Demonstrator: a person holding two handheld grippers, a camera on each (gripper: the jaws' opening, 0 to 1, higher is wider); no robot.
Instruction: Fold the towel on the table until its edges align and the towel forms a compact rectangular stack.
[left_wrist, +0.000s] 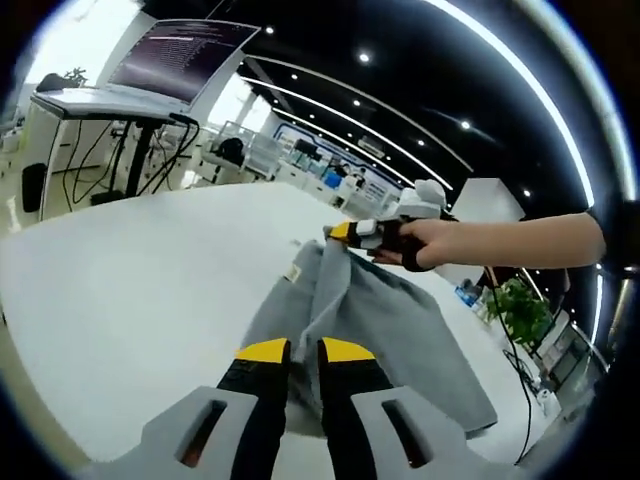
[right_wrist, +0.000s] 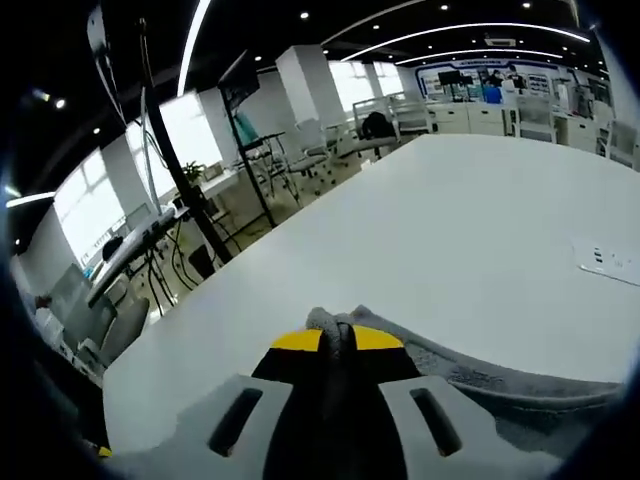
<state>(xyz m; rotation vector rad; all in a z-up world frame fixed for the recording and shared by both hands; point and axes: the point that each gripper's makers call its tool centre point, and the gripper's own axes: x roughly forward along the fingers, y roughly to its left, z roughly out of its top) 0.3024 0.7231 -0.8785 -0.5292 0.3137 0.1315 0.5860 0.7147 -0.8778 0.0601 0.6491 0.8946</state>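
Holding a soft grey terry towel (left_wrist: 390, 320) by two spots right now, lifted off the big white table (left_wrist: 130, 270) somewhere around its middle, with the far end draped back down toward the table's edge. Left gripper (left_wrist: 304, 352), the one with yellow-tipped black jaws on a grey body, looks clenched on a bunched fold of the cloth, though there's a sliver of gap between the tips, so it's pinching fabric rather than fully closed. Right gripper (right_wrist: 337, 339) is clamped on a corner too, you can see grey cloth squeezed between its yellow tips in the right gripper view, and in the left gripper view it shows up with the person's hand (left_wrist: 425, 243) around it. What I'd worry about: both grips are on thin bits of cloth, so a tug could slip one corner out and the fold collapses. Also the towel is hanging kinda twisted, so laying it down like this probably gives skewed edges, not a neat rectangle. There's a small pale tag (left_wrist: 292, 275) on the towel's edge, too blurry to read. Same with the screen (left_wrist: 180, 55) in the background, text unreadable.
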